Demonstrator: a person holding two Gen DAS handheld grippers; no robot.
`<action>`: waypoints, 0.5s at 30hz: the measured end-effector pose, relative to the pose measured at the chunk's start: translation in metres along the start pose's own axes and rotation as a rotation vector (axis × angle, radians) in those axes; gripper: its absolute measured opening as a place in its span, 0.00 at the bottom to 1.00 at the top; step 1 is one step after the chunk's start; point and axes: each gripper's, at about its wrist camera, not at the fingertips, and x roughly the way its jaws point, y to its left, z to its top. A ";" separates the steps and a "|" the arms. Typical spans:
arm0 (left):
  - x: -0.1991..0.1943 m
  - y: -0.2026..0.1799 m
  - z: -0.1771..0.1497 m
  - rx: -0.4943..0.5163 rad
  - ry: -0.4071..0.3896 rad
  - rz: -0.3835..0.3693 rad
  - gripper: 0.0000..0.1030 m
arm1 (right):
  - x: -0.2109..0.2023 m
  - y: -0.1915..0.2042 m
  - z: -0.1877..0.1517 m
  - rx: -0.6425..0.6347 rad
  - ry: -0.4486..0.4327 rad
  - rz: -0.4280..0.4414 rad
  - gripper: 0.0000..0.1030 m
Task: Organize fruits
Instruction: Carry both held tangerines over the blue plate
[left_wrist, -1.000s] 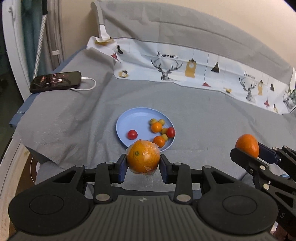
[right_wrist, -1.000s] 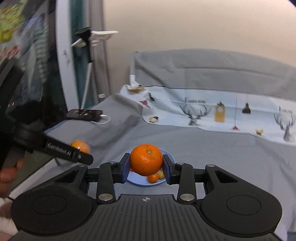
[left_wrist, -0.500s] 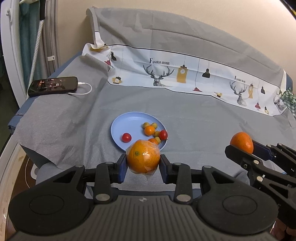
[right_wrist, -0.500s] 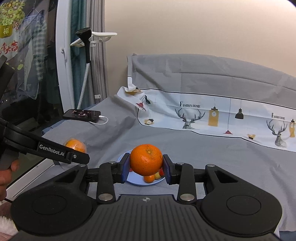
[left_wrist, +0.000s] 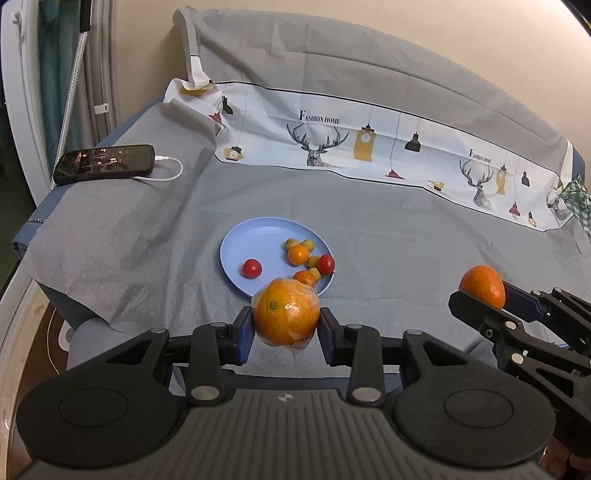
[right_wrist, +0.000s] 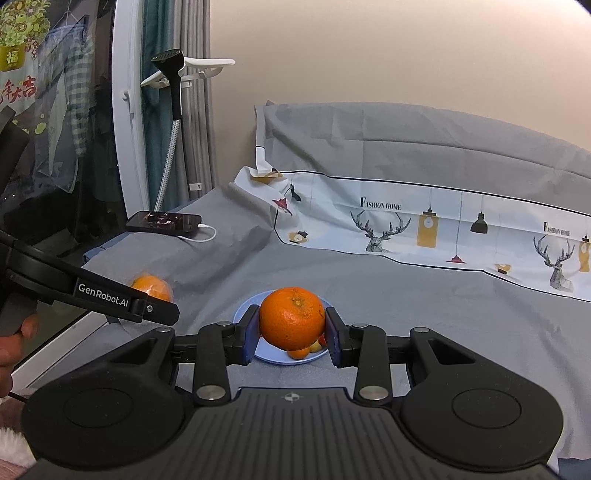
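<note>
progress: small fruits already on blue plate (left_wrist: 255, 247), both big ones not yet down | left tongs (left_wrist: 285, 328) clamped on wrapped orange (left_wrist: 286, 317) – above the plate's near rim | right tongs (right_wrist: 291, 332) clamped on bare orange (right_wrist: 291, 317) (in the air, before the plate) | hidden: plate mostly blocked in right view – bed beneath the tools unseen

You have a pale blue plate (left_wrist: 258, 240) on grey bedding (left_wrist: 406, 258), red tomatoes (left_wrist: 252, 267), two orange fruits, and a white sheet (left_wrist: 369, 147) printed with deer and lamps.
</note>
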 end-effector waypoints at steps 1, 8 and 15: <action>0.000 0.000 0.000 -0.001 0.002 0.000 0.39 | 0.001 0.000 0.000 -0.001 0.002 0.001 0.37; 0.007 0.002 0.001 -0.007 0.016 -0.002 0.39 | 0.006 0.000 -0.001 0.002 0.020 0.003 0.37; 0.017 0.007 0.003 -0.021 0.037 -0.002 0.39 | 0.015 -0.001 -0.002 -0.004 0.049 0.008 0.37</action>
